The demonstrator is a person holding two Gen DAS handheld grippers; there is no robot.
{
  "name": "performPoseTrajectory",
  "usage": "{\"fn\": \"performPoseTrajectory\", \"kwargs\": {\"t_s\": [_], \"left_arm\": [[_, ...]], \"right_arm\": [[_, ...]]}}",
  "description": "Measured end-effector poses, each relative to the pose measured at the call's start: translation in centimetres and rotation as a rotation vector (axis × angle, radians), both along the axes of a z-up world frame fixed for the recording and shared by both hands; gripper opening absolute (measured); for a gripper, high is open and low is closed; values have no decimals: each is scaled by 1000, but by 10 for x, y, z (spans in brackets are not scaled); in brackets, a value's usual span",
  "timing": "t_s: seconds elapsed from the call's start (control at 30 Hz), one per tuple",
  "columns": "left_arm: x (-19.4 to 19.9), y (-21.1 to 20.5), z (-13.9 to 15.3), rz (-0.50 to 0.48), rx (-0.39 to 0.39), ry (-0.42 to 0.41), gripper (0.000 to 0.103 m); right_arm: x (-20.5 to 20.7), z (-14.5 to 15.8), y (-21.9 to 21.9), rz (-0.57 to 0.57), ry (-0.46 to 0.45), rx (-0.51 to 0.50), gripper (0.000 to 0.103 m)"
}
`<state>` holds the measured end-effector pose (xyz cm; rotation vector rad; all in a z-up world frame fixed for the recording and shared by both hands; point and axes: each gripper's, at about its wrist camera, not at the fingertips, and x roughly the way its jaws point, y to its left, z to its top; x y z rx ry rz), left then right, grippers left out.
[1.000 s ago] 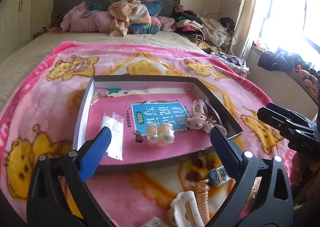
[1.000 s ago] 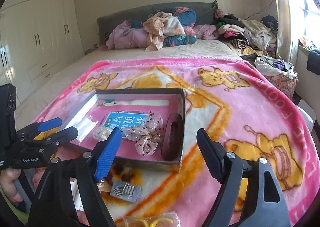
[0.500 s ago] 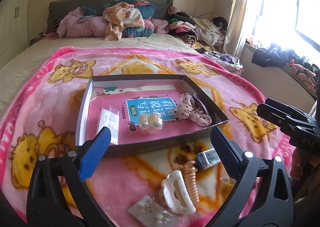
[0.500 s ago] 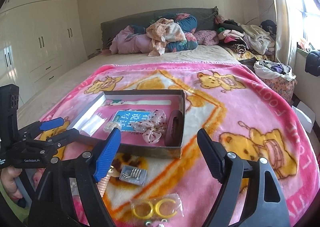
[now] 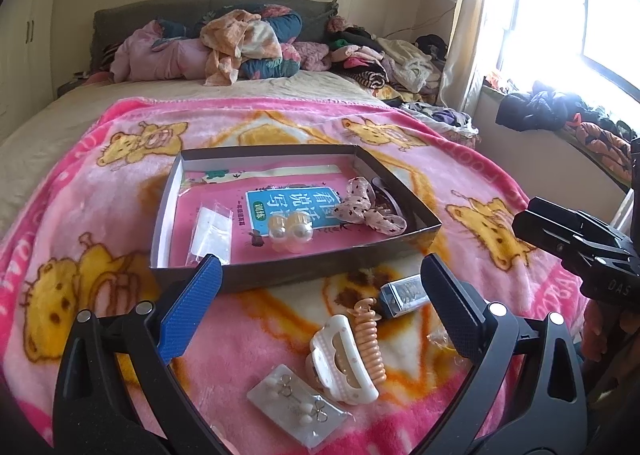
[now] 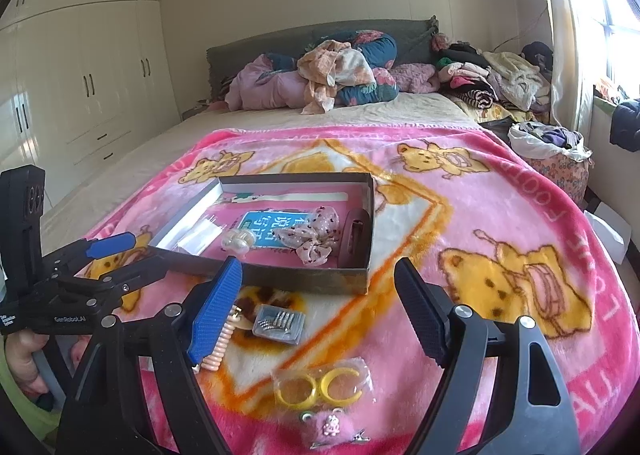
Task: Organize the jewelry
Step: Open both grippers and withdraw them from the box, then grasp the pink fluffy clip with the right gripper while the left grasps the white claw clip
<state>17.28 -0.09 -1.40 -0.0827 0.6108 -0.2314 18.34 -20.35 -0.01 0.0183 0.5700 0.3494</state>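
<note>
jewelry (image 6: 320, 385) lies loose on the blanket (image 6: 500, 215) between the open fingers (image 6: 420, 311).

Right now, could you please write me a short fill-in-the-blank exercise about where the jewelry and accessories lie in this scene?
1. The polka-dot bow lies ___ the shallow box.
2. The white claw clip lies on the pink ___, outside the box.
3. The two rings sealed in a clear bag are coloured ___.
4. Both the left gripper and the right gripper hold ___.

Missing words: inside; blanket; yellow; nothing
</note>
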Motion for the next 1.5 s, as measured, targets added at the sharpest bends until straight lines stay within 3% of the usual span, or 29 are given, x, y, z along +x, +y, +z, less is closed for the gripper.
{"fn": "performPoseTrajectory", "kwargs": {"t_s": [0.67,1.33,1.43,1.5], "left_arm": [[-16,-4,-22,-28,20,33,91],[-11,-12,-51,-85,30,125,91],[-6,-12,-55,-91,26,144,89],[-1,-10,-59,-101,3,169,82]], "right_arm": [[-27,-30,-4,10,37,-39,77],[-38,-72,0,66,170,-117,77],[-36,-75,0,65,183,-118,77],[-34,-77,-1,58,199,-118,77]]}}
